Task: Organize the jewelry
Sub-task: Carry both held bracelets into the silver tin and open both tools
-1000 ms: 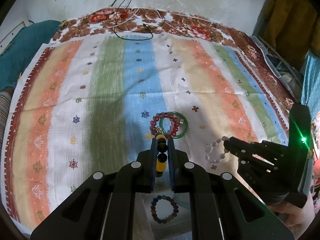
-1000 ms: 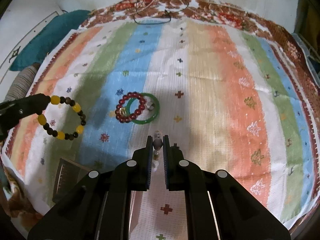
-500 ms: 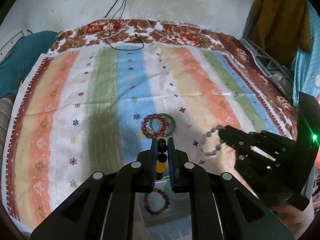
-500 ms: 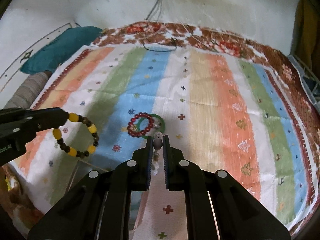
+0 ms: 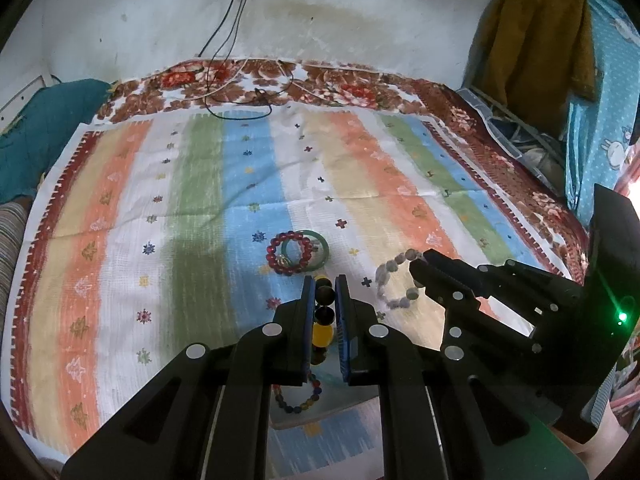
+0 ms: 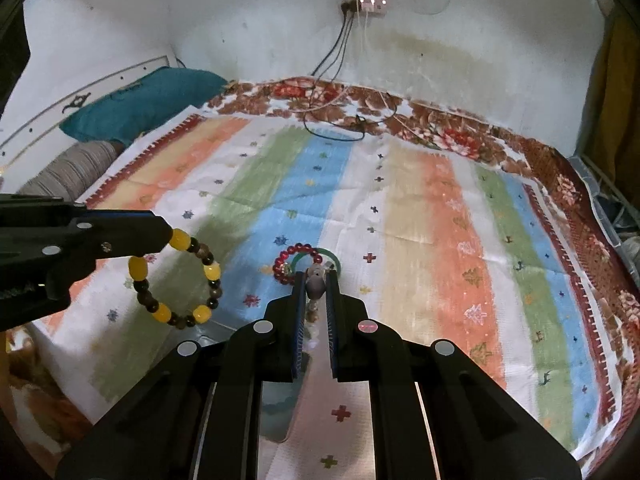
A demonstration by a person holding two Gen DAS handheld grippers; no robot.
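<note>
My left gripper point(image 5: 324, 285) is shut on a yellow-and-dark bead bracelet point(image 5: 324, 320), which hangs as a ring in the right wrist view point(image 6: 176, 280). My right gripper point(image 6: 316, 280) is shut on a pale grey bead bracelet point(image 6: 315, 285), seen dangling in the left wrist view point(image 5: 394, 280). Both are held above the striped cloth. A red bead bracelet point(image 5: 289, 253) lies on the cloth overlapping a green bangle point(image 5: 316, 250), ahead of both grippers. A multicoloured bead bracelet point(image 5: 298, 396) lies in a clear box point(image 5: 320, 412) under my left gripper.
The striped cloth point(image 5: 200, 220) covers a bed with a floral blanket point(image 5: 320, 80) at the far edge. Cables point(image 5: 240, 96) run down from a wall socket. A teal pillow point(image 6: 140, 104) sits at the left. Clothes point(image 5: 536, 36) hang at the right.
Both grippers have risen and tilted up with their bracelets, so more of the wall shows. The red bracelet and green bangle have stayed in place.
</note>
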